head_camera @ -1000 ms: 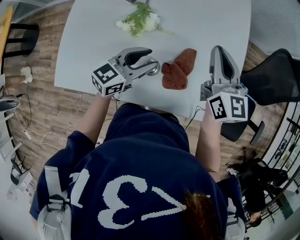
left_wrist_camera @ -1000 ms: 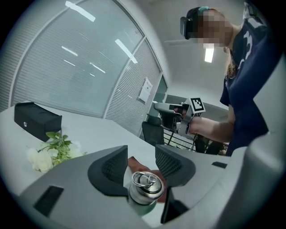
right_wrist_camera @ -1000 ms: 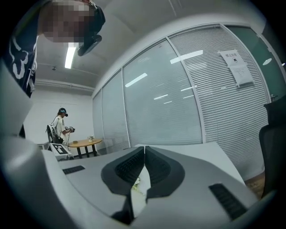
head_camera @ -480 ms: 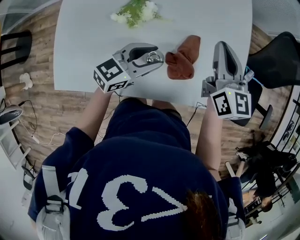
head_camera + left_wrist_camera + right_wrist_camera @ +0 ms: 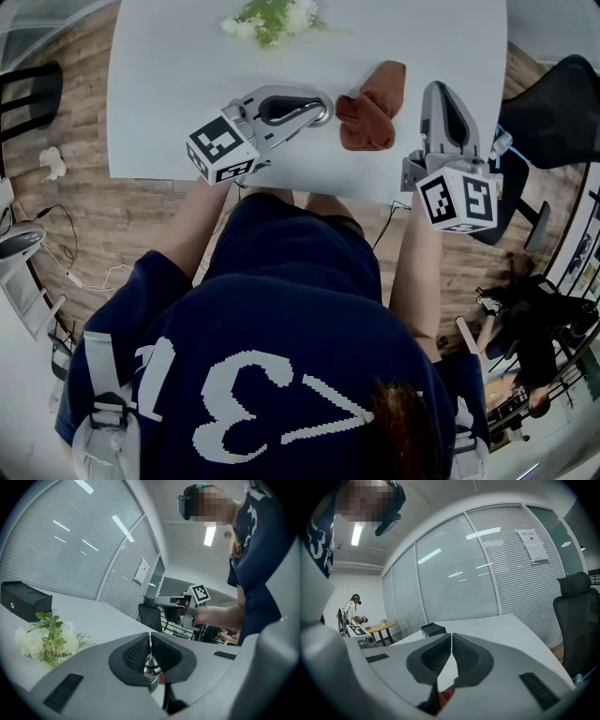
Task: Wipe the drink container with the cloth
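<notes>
The drink container [image 5: 324,113] shows only as a small silver top at the tip of my left gripper [image 5: 319,109], low over the white table [image 5: 169,75]. In the left gripper view its jaws have just closed, and a thin metal part of the container [image 5: 150,666] is pinched between the pads, with a bit of green below it. A crumpled red-brown cloth [image 5: 372,111] lies just right of that tip. My right gripper [image 5: 440,89] hovers right of the cloth, shut and empty. A sliver of the cloth [image 5: 445,695] shows beneath the right gripper [image 5: 451,637].
A bunch of white flowers with green leaves [image 5: 272,19] lies at the table's far side. A black box [image 5: 23,602] stands beyond it. A black office chair [image 5: 553,131] is off the table's right edge. Another person [image 5: 352,611] stands far off by a wooden table.
The left jaws stood wide around the silver top and have closed on it. The right gripper has stayed shut and sunk a little beside the cloth.
</notes>
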### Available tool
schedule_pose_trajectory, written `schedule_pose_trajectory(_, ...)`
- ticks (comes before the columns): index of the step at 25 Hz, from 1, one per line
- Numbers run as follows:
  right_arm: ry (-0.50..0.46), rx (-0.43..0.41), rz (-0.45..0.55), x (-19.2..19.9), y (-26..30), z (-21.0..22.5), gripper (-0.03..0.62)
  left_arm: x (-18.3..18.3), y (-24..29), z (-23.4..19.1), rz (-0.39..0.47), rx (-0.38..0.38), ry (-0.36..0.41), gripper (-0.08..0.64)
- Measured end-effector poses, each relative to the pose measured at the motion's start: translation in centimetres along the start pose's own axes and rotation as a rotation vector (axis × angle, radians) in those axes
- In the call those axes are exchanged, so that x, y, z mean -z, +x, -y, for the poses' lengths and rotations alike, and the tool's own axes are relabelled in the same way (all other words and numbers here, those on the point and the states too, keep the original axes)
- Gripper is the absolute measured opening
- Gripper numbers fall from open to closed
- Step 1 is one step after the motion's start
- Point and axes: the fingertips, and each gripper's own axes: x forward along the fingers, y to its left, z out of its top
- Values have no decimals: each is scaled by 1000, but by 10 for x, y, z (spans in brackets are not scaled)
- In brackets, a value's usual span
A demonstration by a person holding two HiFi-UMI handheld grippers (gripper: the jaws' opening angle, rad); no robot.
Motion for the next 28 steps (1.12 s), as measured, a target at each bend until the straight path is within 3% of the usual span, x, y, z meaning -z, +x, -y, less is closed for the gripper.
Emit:
schedule_pose_trajectory(4,-44,-17,-101,36,4,4,28,-5,-7,-12,21,-69,-15,26)
schedule_pose_trajectory(8,-147,-38,-238,87,9,5,32,-6,-25,-26,55,-152,-59,26)
schedule_pose_trajectory(9,-165,-53,-293,104,11,6,57,-6,-30,-30,65,-171,-73,26)
schedule_pose_trajectory(10,-168,-77,-356,122,14,6,152,-5,-35,-33,75,-190,-87,26)
schedule_pose_trajectory(11,-161,-104,-419,141,17,5,199,-3,-40,-36,85,-207,-101,26)
schedule_pose_trajectory(16,-111,-222,-611,206,28,0,249,4,-66,-44,120,-269,-150,26)
schedule_pose_trajectory(19,-120,-269,-625,220,32,-10,239,11,-80,-51,144,-315,-185,26)
schedule_pose_trajectory(20,-119,-281,-622,220,32,-14,161,13,-85,-52,154,-329,-197,26)
schedule_pose_trajectory(22,-101,-288,-615,217,33,-22,118,15,-91,-53,177,-349,-220,26)
schedule_pose_trajectory(28,159,-385,-450,178,46,-73,94,18,-95,-51,216,-380,-249,26)
